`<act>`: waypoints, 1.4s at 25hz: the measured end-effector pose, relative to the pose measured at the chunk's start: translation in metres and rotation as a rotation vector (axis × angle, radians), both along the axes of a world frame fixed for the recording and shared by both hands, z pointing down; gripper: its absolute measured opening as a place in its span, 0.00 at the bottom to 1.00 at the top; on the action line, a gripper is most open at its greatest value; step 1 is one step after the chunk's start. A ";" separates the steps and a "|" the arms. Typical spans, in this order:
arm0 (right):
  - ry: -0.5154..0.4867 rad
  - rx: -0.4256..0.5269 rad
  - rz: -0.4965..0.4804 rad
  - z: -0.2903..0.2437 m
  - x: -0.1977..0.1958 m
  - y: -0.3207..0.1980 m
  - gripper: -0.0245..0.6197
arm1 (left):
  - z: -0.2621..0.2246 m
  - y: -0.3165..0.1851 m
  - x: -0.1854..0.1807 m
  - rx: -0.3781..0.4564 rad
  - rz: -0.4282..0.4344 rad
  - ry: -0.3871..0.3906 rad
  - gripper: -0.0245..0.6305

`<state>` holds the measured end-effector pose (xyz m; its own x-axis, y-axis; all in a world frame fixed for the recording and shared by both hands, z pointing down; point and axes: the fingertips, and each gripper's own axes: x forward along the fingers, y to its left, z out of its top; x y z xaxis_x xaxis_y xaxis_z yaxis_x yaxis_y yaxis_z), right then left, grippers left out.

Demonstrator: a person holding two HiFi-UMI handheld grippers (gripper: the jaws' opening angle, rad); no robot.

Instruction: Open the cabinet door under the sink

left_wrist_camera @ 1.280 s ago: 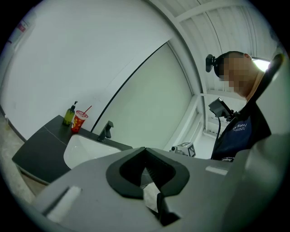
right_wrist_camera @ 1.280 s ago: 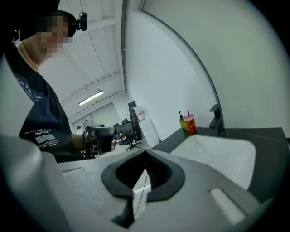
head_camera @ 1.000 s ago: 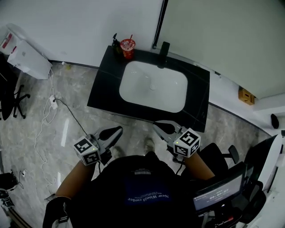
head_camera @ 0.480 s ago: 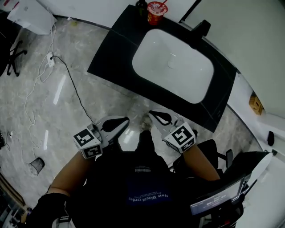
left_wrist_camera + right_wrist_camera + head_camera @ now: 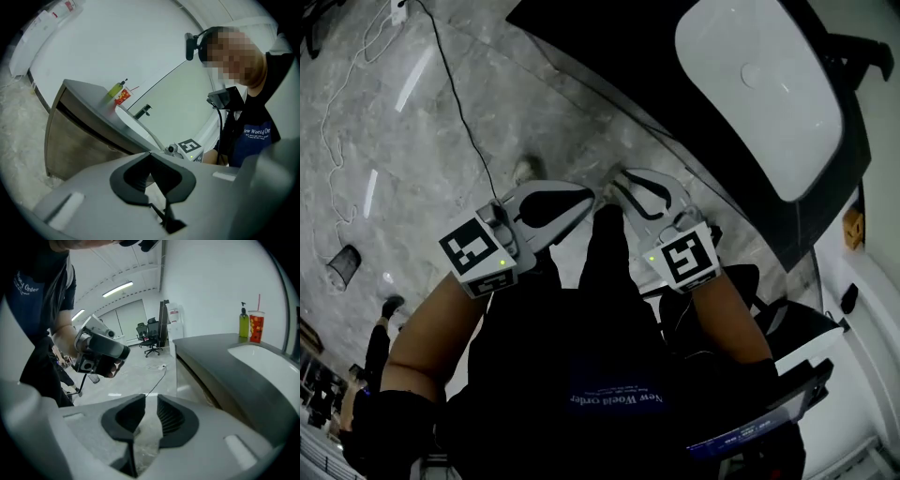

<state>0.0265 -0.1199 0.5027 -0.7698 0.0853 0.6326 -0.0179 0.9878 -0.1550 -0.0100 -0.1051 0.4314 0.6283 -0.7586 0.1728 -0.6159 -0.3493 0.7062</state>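
Both hands have dropped lower: white left gripper (image 5: pixel 150 153) pressed together, empty; white right gripper (image 5: pixel 151 399) just parting slightly, empty. Brown panel cabinet door (image 5: pixel 79 140) sits mid-left in the left gripper view, under the dark slab counter (image 5: pixel 89 101).

Grey-brown cabinet door (image 5: pixel 82 147) under the white sink (image 5: pixel 759 94), upright, seemingly closed flush.

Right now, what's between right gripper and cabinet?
Right gripper view: only bare floor from right gripper to cabinet. Its jaws have just been opening, nothing between them.
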 end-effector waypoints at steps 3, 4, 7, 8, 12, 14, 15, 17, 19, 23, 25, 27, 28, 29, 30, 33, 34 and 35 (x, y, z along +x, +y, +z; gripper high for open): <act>0.046 0.037 -0.003 0.028 -0.013 0.005 0.21 | 0.020 0.011 -0.013 -0.010 -0.018 -0.003 0.04; 0.060 0.070 -0.002 0.038 -0.017 0.003 0.24 | 0.024 0.013 -0.017 -0.007 -0.023 0.001 0.04; 0.103 0.209 -0.003 0.062 -0.025 -0.011 0.31 | 0.038 0.022 -0.027 -0.014 -0.032 0.010 0.04; 0.118 0.265 -0.002 0.068 -0.026 -0.016 0.33 | 0.043 0.026 -0.028 -0.023 -0.032 0.012 0.04; 0.189 0.511 0.016 0.084 -0.031 -0.042 0.42 | 0.057 0.043 -0.041 -0.027 -0.038 0.018 0.04; 0.244 0.620 0.026 0.087 -0.034 -0.052 0.46 | 0.062 0.051 -0.050 -0.028 -0.047 0.032 0.04; 0.268 0.666 0.030 0.088 -0.035 -0.056 0.48 | 0.064 0.055 -0.054 -0.029 -0.050 0.039 0.04; 0.304 0.734 0.037 0.094 -0.035 -0.061 0.52 | 0.068 0.062 -0.059 -0.036 -0.055 0.047 0.04; 0.335 0.788 0.045 0.100 -0.032 -0.067 0.54 | 0.071 0.065 -0.060 -0.046 -0.059 0.052 0.04; 0.376 0.901 0.073 0.107 -0.025 -0.080 0.62 | 0.076 0.069 -0.056 -0.062 -0.054 0.057 0.04; 0.395 0.971 0.088 0.107 -0.023 -0.085 0.64 | 0.079 0.074 -0.055 -0.071 -0.050 0.059 0.04; 0.412 1.044 0.105 0.104 -0.024 -0.089 0.67 | 0.082 0.078 -0.054 -0.080 -0.042 0.057 0.04; 0.417 1.074 0.116 0.102 -0.025 -0.091 0.68 | 0.083 0.079 -0.054 -0.082 -0.037 0.055 0.04; 0.420 1.098 0.129 0.101 -0.027 -0.094 0.69 | 0.084 0.080 -0.054 -0.083 -0.031 0.053 0.04; 0.423 1.115 0.144 0.100 -0.028 -0.097 0.69 | 0.085 0.081 -0.053 -0.084 -0.026 0.053 0.04; 0.448 1.148 0.191 0.102 -0.032 -0.108 0.70 | 0.088 0.086 -0.050 -0.094 -0.016 0.060 0.04; 0.458 1.157 0.208 0.103 -0.033 -0.111 0.70 | 0.089 0.087 -0.049 -0.100 -0.013 0.063 0.04; 0.466 1.163 0.226 0.104 -0.033 -0.113 0.71 | 0.090 0.089 -0.049 -0.106 -0.008 0.064 0.04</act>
<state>-0.0065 -0.2328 0.6066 -0.3801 -0.8029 0.4592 -0.0220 0.5041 0.8633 -0.0588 -0.0161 0.5211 0.6342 -0.7436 0.2118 -0.5710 -0.2659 0.7767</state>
